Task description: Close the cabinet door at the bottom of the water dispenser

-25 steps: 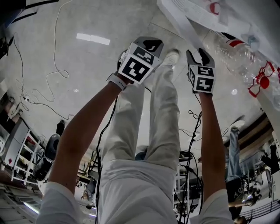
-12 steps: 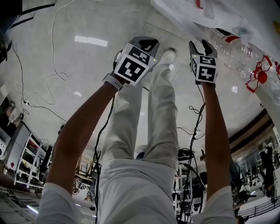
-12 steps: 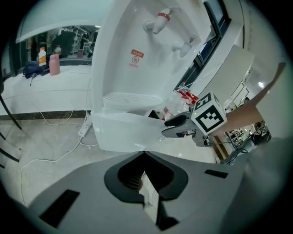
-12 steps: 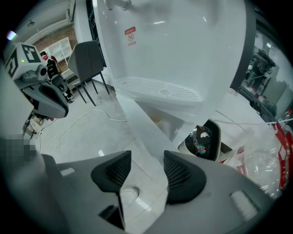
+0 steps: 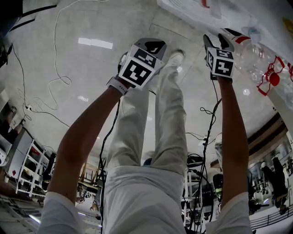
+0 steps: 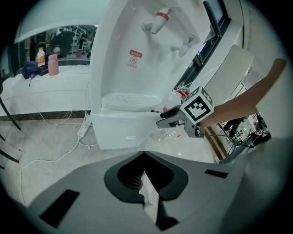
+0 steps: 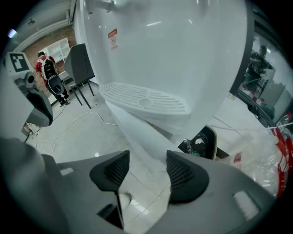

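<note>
The white water dispenser (image 6: 137, 45) stands on the floor, with its bottom cabinet door (image 6: 123, 132) swung open. In the right gripper view the door's white edge (image 7: 137, 137) runs down between my right gripper's (image 7: 145, 171) jaws, which are opening with a gap on each side. Behind the door a dark item (image 7: 201, 141) shows inside the cabinet. In the head view my right gripper (image 5: 219, 41) is at the dispenser's base (image 5: 192, 11). My left gripper (image 5: 153, 45) hangs further left over the floor, away from the dispenser, and its jaws (image 6: 145, 176) are shut on nothing.
Clear plastic bottles with red caps (image 5: 256, 55) lie on the floor right of the dispenser. A white cable (image 5: 59, 68) and a power strip (image 6: 84, 128) lie on the tiles to the left. The person's legs and shoe (image 5: 176, 58) are between the grippers.
My right gripper has moved right and further away, up to the dispenser's base. The left gripper has stayed where it was.
</note>
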